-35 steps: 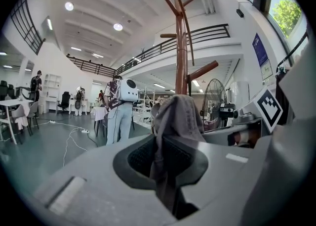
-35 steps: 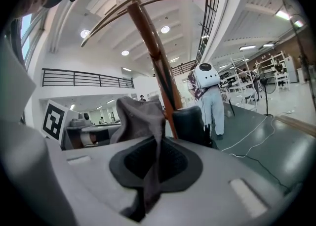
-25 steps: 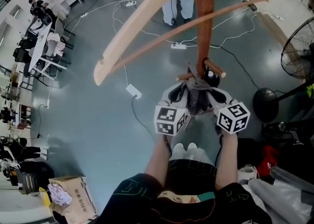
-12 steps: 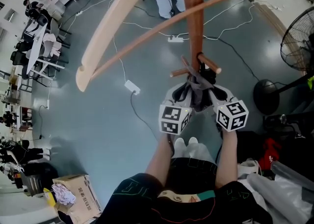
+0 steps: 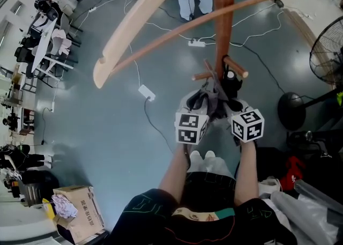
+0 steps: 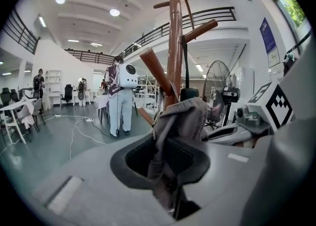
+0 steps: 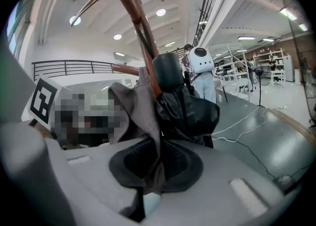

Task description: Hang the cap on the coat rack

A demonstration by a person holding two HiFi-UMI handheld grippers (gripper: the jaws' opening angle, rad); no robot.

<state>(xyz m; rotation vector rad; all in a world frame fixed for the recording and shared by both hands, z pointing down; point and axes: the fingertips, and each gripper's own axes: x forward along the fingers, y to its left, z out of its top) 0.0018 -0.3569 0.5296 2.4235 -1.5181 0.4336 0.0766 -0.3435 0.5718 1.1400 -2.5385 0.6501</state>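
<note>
Draping between opening jaws of left gripper (image 6: 167, 168), grey fabric cap (image 6: 181, 116), clamped in right gripper (image 7: 148, 173), brown wooden coat rack (image 6: 174, 47) just ahead.

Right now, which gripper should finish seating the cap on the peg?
Right. The right gripper is clamped on the cap near the peg; the left gripper has its jaws opening, with fabric between them.

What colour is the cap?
The cap is grey, clearest in the left gripper view.
</note>
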